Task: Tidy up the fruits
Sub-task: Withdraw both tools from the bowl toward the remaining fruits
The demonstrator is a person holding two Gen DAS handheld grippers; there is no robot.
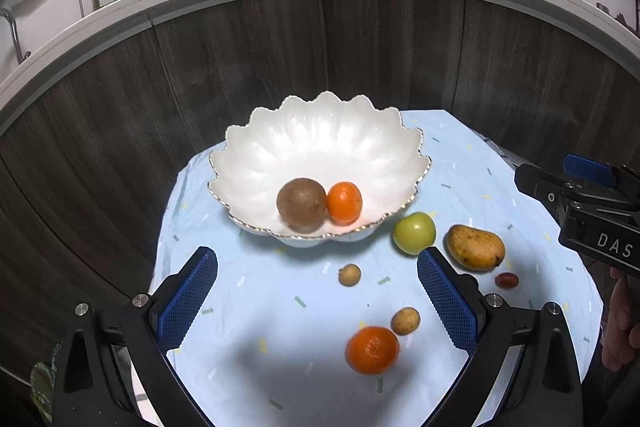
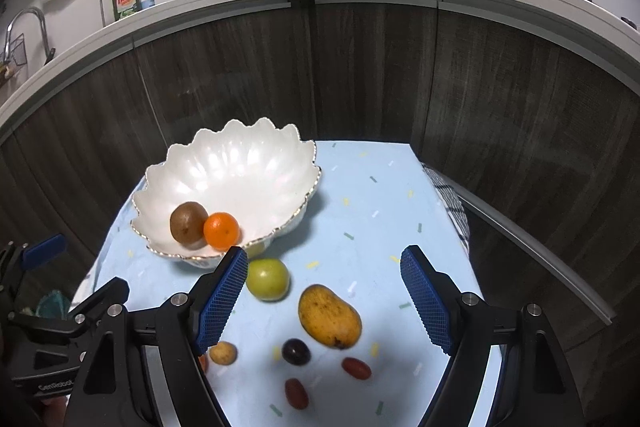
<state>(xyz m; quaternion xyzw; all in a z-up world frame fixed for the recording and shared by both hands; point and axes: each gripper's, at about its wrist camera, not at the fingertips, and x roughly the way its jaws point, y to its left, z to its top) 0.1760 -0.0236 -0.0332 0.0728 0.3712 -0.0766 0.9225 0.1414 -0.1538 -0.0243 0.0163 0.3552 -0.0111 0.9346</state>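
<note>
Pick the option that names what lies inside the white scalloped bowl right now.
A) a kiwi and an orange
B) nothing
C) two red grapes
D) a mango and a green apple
A: the kiwi and an orange sit touching in the white bowl; the mango and green apple lie on the cloth.

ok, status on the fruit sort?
Left tool and right tool open, empty. Bowl holds kiwi, orange. Mango, green apple on cloth, unobstructed.

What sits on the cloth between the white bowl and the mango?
A green apple lies between the white bowl and the mango, just off the bowl's rim. The right wrist view shows it best.
</note>
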